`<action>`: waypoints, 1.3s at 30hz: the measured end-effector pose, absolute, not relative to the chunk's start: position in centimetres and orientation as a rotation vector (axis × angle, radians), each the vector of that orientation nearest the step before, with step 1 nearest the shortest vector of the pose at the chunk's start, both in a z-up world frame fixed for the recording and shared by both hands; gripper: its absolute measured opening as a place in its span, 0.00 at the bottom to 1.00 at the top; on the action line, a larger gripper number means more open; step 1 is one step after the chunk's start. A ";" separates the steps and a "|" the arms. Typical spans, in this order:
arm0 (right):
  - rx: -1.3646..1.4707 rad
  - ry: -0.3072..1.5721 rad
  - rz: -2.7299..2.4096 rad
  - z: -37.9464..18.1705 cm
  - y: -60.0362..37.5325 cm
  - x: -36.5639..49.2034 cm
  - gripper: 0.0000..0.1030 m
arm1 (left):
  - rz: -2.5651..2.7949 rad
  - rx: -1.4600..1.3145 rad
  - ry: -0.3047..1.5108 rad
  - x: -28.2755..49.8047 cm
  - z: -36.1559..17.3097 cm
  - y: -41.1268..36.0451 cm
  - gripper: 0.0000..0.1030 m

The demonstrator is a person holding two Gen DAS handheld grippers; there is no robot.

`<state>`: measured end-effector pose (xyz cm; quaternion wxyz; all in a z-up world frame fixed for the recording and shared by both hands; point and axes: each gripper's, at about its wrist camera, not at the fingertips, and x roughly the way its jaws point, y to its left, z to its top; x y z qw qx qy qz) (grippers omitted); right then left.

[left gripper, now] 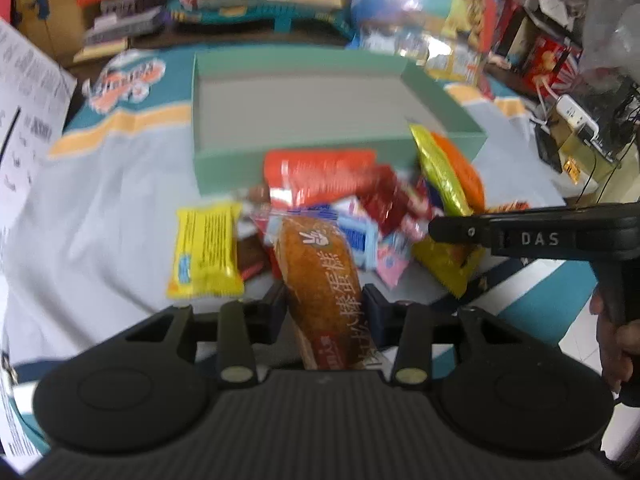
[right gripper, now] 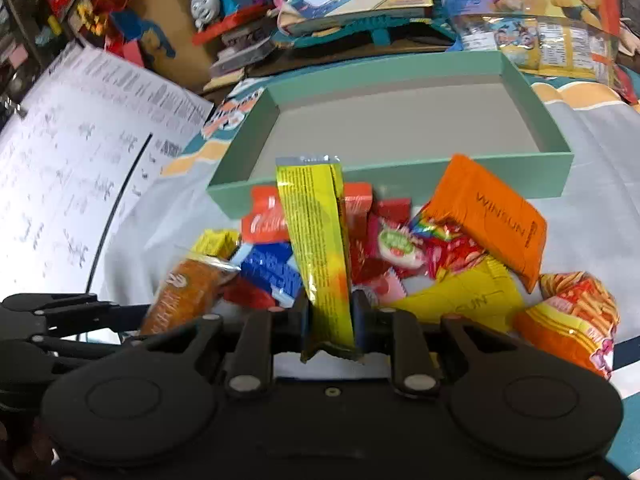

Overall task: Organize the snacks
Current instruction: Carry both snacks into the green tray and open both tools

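**Cluttered cloth-covered table: two snacks lifted for boxing**

Left gripper (left gripper: 325, 308) clamped on brown cake packet (left gripper: 320, 276); right gripper (right gripper: 331, 312) clamped on yellow packet (right gripper: 316, 248). Snack pile (right gripper: 396, 252) beyond. Green box (right gripper: 558, 174) farthest, empty: best carried clear over its near wall before release.

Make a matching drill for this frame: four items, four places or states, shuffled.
Items:
1. cake bar
2. yellow-green packet
3. green box
4. orange packet

States:
A. nothing inside
B. gripped by left tongs
C. lying on the snack pile
D. gripped by right tongs

Pairs: 1-B, 2-D, 3-A, 4-C
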<state>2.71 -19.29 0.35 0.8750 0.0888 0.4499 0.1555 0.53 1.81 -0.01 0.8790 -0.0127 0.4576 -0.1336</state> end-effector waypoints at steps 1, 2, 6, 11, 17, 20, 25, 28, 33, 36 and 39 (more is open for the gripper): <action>0.189 0.936 0.322 0.5 -19.3 2.5 0.20 | -0.276 -0.030 0.949 0.5 0.3 1.8 0.39; 0.194 0.935 0.321 0.6 -19.4 2.5 0.20 | -0.277 -0.039 0.947 0.5 0.6 1.9 0.39; 0.214 0.921 0.323 1.5 -20.1 2.7 0.20 | -0.280 -0.054 0.914 1.0 1.9 2.1 0.39; 0.226 0.892 0.294 2.9 -21.4 4.6 0.20 | -0.255 -0.042 0.866 3.7 3.4 2.6 0.39; 0.243 0.858 0.238 4.4 -23.9 8.7 0.20 | -0.209 -0.066 0.837 10.3 4.5 3.8 0.39; 0.240 0.854 0.196 4.7 -25.2 11.7 0.20 | -0.161 -0.051 0.825 14.3 4.4 4.1 0.39; 0.243 0.868 0.103 3.9 -27.9 17.1 0.20 | -0.103 -0.023 0.852 21.5 2.9 4.2 0.39; 0.244 0.882 0.065 2.9 -29.1 20.2 0.20 | -0.072 -0.011 0.886 25.4 1.5 4.5 0.39; 0.225 0.919 0.026 0.5 -29.5 25.3 0.20 | -0.027 0.006 0.939 30.4 -1.1 4.8 0.39; 0.194 0.943 0.019 -1.2 -29.2 27.2 0.20 | -0.022 0.012 0.956 31.9 -2.3 4.7 0.39; 0.177 0.955 0.018 -2.4 -29.2 28.9 0.20 | -0.025 0.019 0.974 33.1 -3.4 4.6 0.39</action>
